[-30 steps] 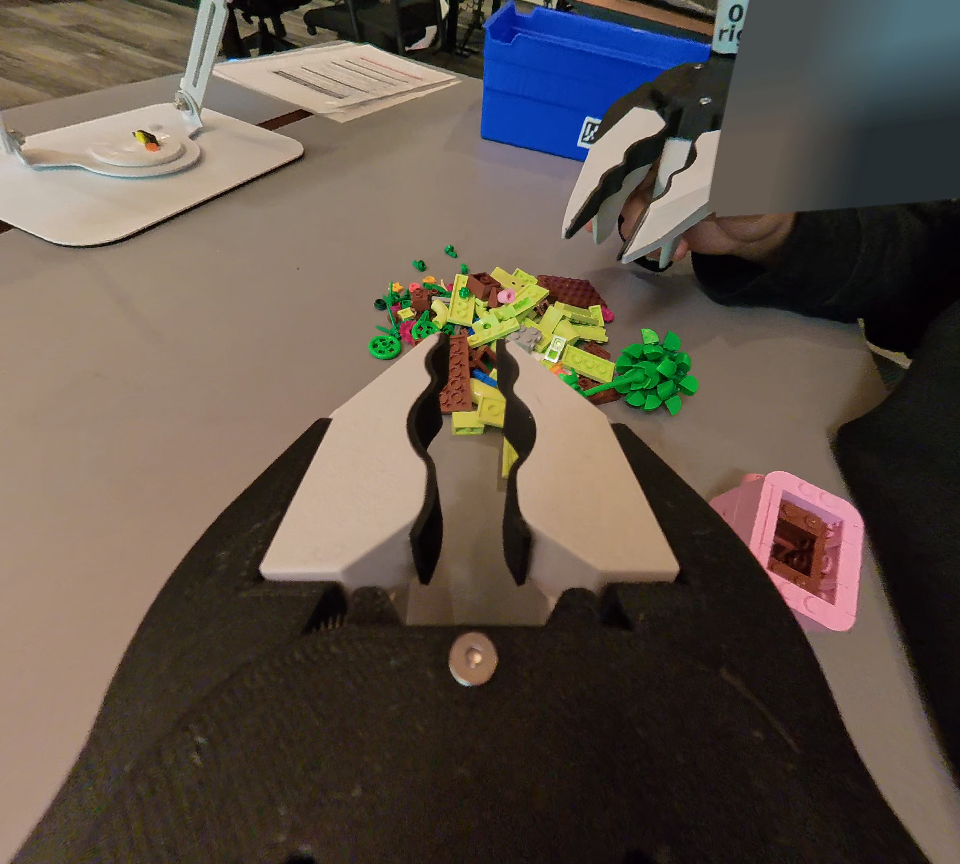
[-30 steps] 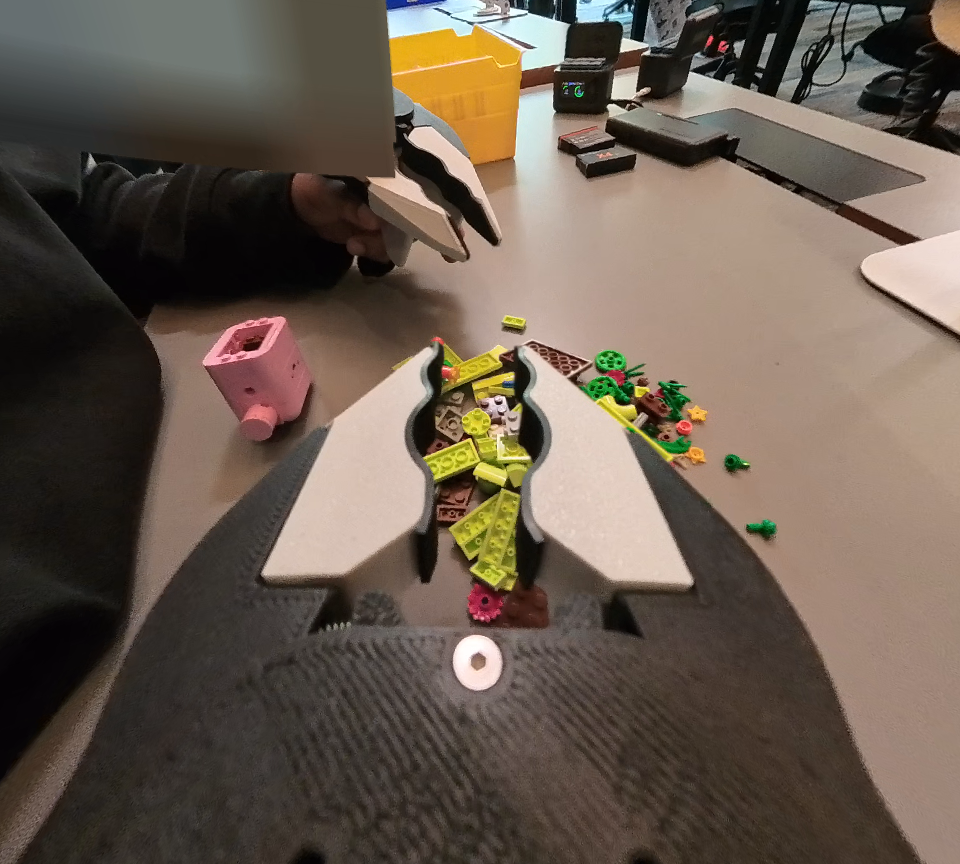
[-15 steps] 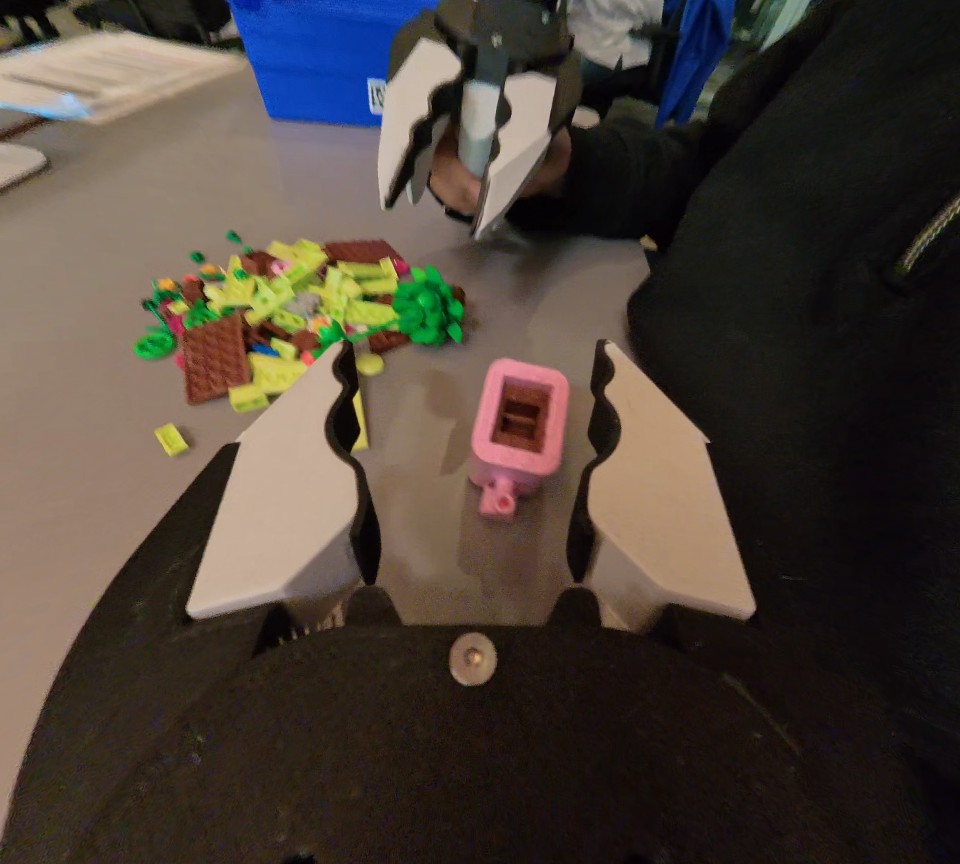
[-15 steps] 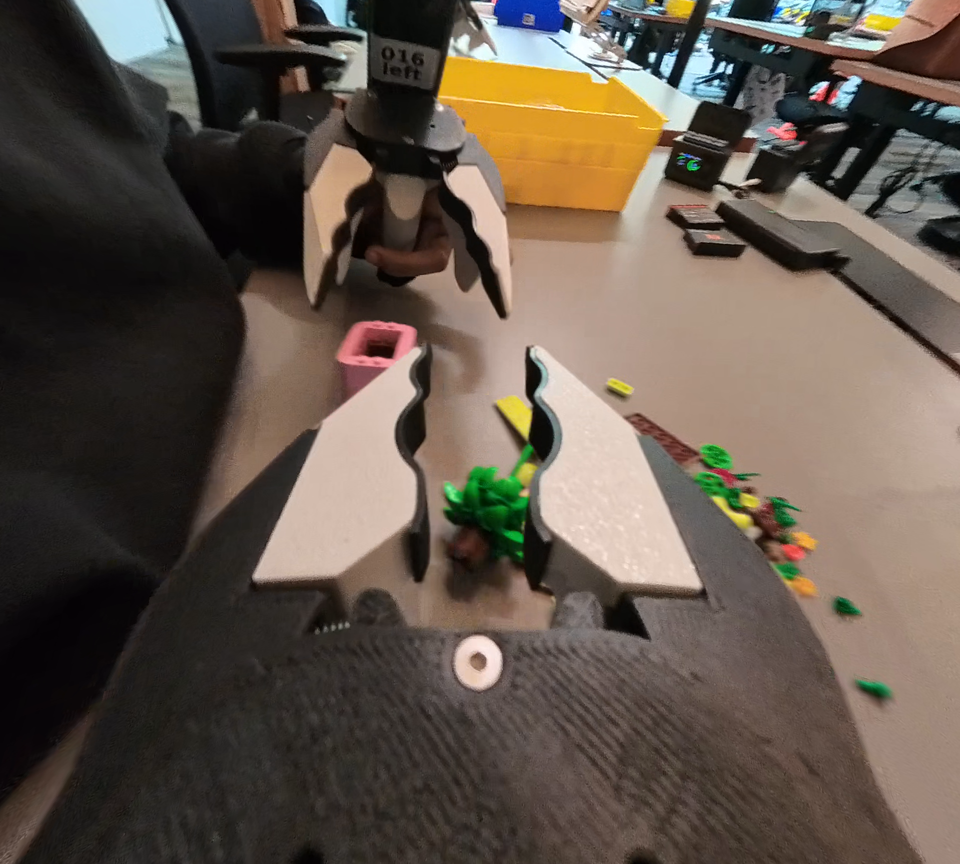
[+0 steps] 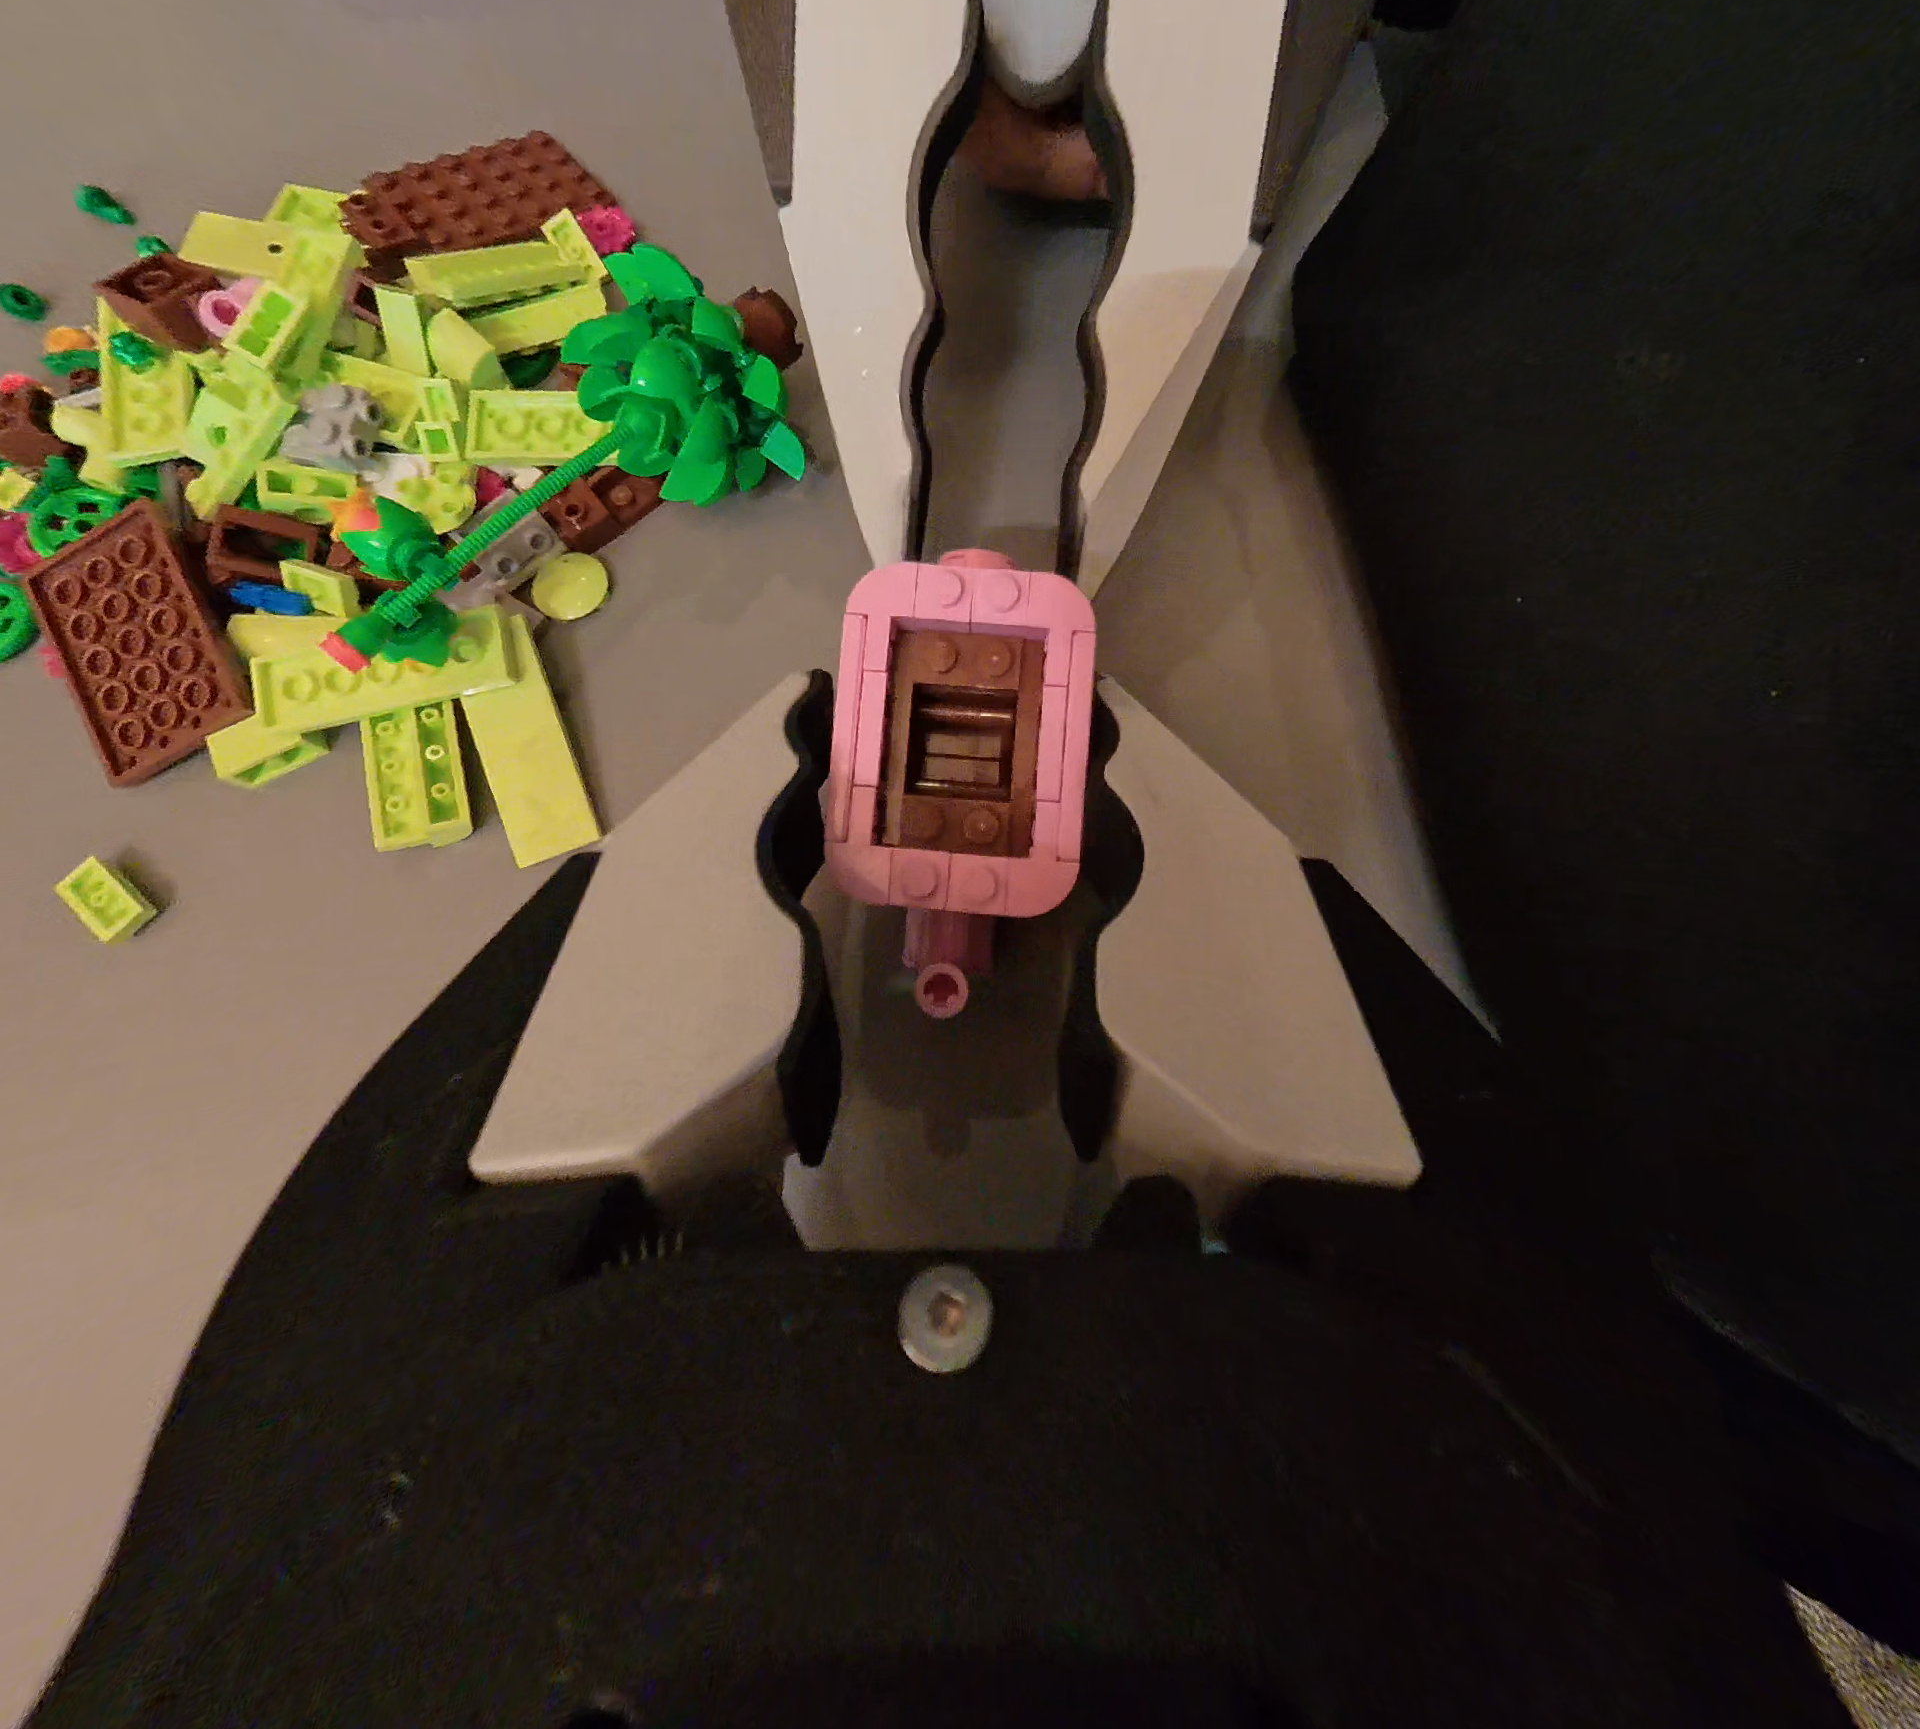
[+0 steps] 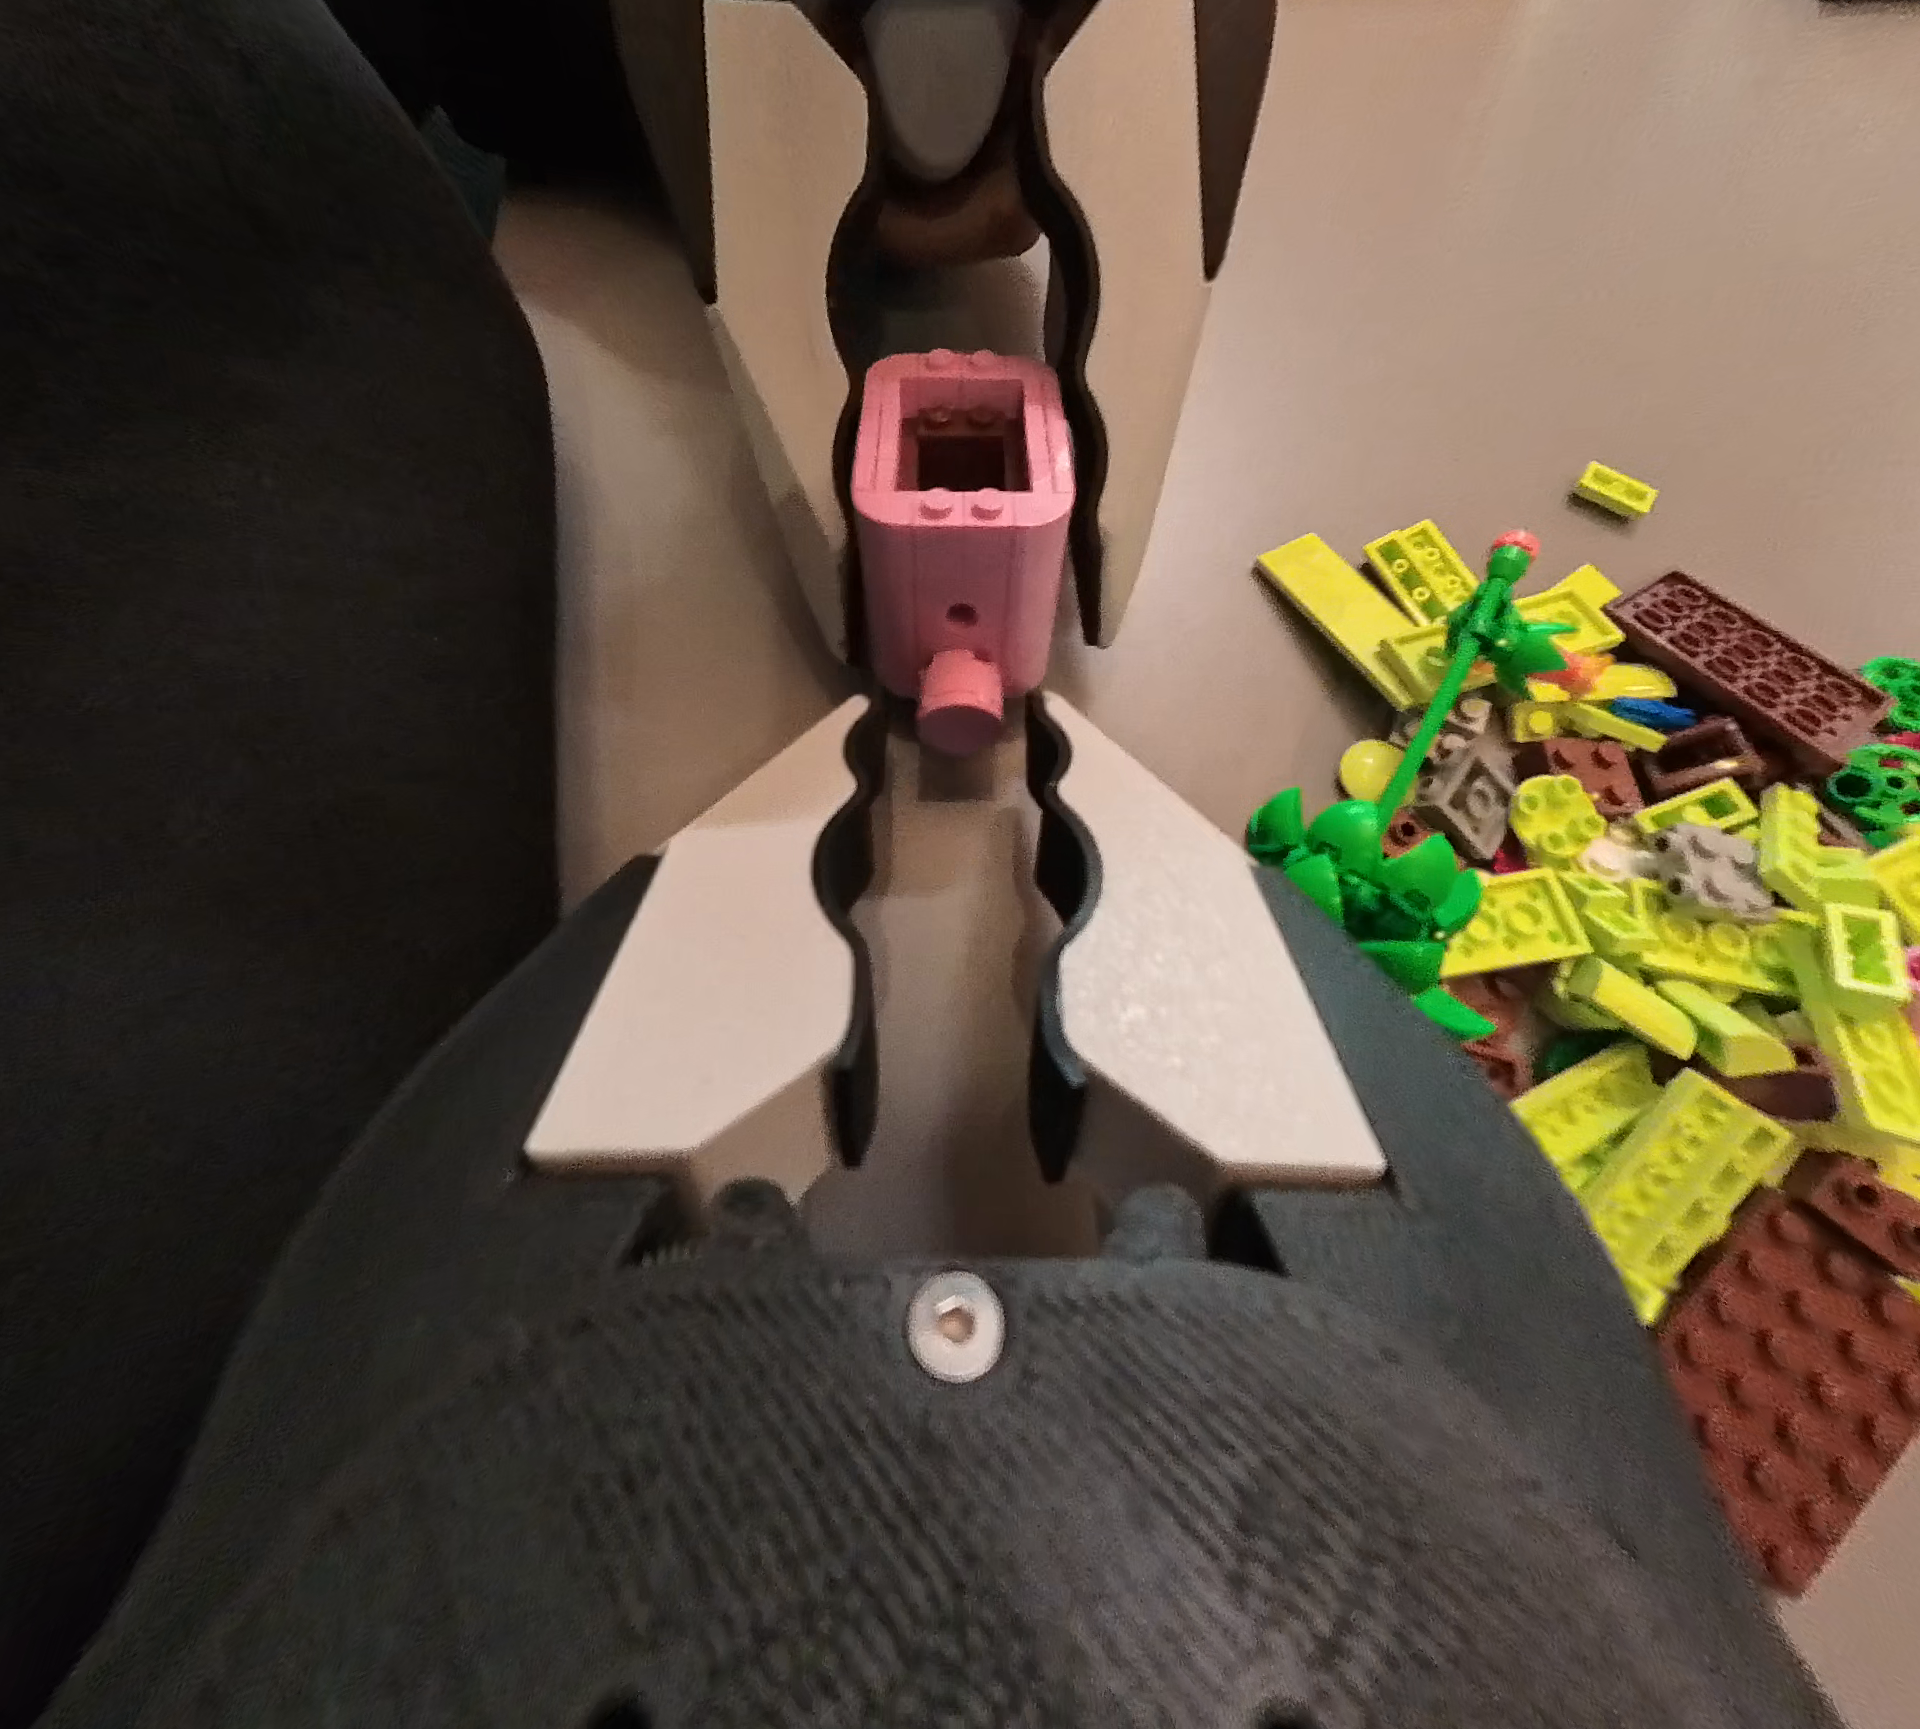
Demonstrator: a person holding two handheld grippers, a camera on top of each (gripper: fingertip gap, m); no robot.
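A pink brick-built box [image 5: 961,879] with a brown inside and a round knob stands on the grey table [image 5: 312,17]. My left gripper [image 5: 956,703] is shut on its two sides. My right gripper [image 5: 982,552] faces it from the far side, tips just at the box's far end. In the right wrist view the box [image 6: 961,578] sits between the left gripper's [image 6: 966,630] fingers. My right gripper [image 6: 951,713] has a narrow gap between its jaws and holds nothing. Its tips flank the pink knob.
A pile of lime, brown and green bricks [image 5: 312,453] lies to the left, with a green leafy plant piece [image 5: 675,401] nearest the grippers. It also shows in the right wrist view [image 6: 1662,952]. A person's dark clothing [image 5: 1610,640] is close by. Both grippers' tips are close together, under 4 cm apart.
The left gripper has shut on the pink box that lay between its open jaws. Both grippers have tilted down and come nose to nose over the box.
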